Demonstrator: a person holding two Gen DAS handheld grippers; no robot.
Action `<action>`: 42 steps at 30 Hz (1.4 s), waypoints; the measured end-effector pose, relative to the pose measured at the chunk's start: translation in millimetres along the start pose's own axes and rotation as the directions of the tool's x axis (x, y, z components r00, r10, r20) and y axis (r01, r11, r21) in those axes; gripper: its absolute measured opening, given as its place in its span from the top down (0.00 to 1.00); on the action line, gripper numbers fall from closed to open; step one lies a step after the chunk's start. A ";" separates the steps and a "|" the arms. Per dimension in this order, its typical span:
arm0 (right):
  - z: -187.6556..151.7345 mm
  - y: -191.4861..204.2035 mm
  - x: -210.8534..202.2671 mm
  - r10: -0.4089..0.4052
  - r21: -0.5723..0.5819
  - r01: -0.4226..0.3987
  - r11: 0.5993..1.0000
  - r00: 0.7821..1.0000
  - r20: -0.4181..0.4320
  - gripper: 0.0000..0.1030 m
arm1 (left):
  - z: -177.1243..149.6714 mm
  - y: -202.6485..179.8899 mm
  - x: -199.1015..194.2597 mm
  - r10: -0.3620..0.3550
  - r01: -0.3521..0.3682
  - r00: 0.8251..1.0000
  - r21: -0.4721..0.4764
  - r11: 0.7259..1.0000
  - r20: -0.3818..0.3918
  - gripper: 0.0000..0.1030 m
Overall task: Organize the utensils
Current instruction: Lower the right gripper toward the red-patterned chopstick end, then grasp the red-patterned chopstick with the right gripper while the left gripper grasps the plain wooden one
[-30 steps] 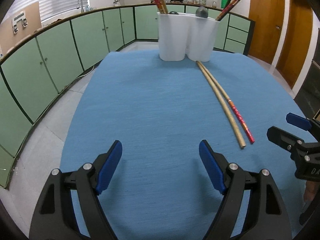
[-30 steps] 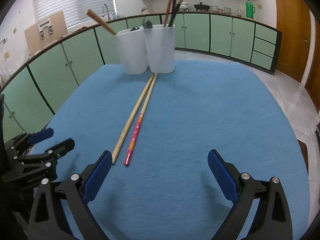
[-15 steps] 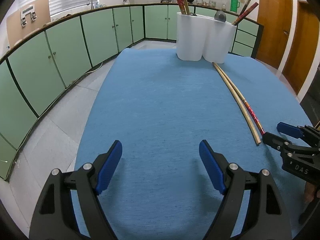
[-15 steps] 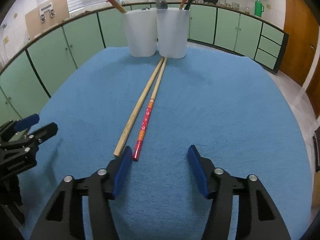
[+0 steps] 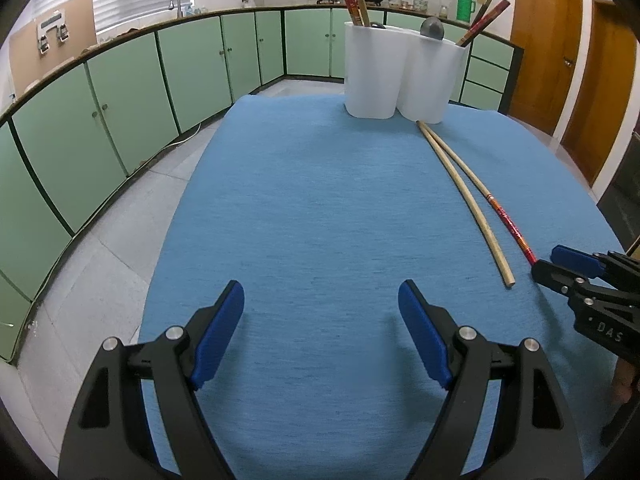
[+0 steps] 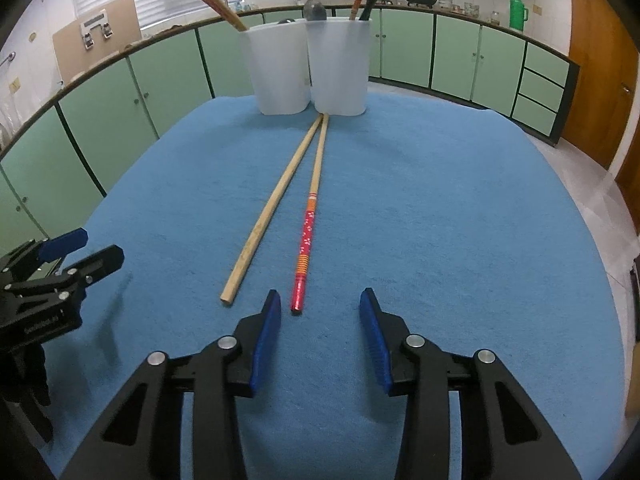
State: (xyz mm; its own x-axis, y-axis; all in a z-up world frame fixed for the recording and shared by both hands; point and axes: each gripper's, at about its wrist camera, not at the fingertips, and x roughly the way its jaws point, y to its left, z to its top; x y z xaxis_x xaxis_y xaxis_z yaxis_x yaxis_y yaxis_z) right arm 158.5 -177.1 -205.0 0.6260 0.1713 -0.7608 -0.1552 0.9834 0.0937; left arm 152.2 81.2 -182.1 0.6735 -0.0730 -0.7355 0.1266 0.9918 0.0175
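- The right gripper (image 6: pixel 320 312) sits low in the centre of the right wrist view, its fingers (image 6: pixel 266 334) closing but not yet touching anything; the near tip of the red-patterned chopstick (image 6: pixel 306 240) lies just ahead of the gap, close to the left finger.
- The plain wooden chopstick (image 6: pixel 266 216) lies just left of it on the blue counter (image 6: pixel 460 220), both running up the frame to the foot of the white holder (image 6: pixel 308 68) at upper centre, which already carries other utensils.
- The left gripper (image 5: pixel 320 320) hovers over bare counter at the bottom of its view, fingers spread wide and empty.
- Risk: the fingers may meet short of the red tip and catch nothing.
- Risk: the left finger could nudge the tip sideways, rolling the stick against the wooden one.
- Risk: a pinch at the very end would probably let the long stick droop or swing when lifted, making the holder hard to hit.
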 end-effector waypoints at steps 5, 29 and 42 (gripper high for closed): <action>1.0 3.8 2.1 0.013 -0.027 -0.013 1.000 1.000 -0.005 0.94 | 2.0 -8.3 0.6 -0.012 0.012 1.000 -0.001 1.000 -0.002 0.25; -6.0 -67.2 -14.4 -0.039 0.107 0.036 0.994 0.999 0.024 0.94 | 7.9 -104.5 22.2 -0.150 0.153 0.986 0.055 0.987 -0.067 0.50; -5.6 -68.8 -10.7 -0.024 0.117 0.022 0.993 0.999 0.021 0.94 | 8.9 -116.6 25.0 -0.127 0.132 0.990 0.094 0.987 -0.056 0.94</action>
State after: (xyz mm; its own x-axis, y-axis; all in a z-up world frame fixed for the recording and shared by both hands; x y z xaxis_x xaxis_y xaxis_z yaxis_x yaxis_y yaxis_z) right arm 158.2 -246.9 -206.9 0.6457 0.1486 -0.7490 -0.0511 0.9871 0.1518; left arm 160.8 -37.2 -196.5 0.6101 -0.1921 -0.7687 0.2821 0.9592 -0.0158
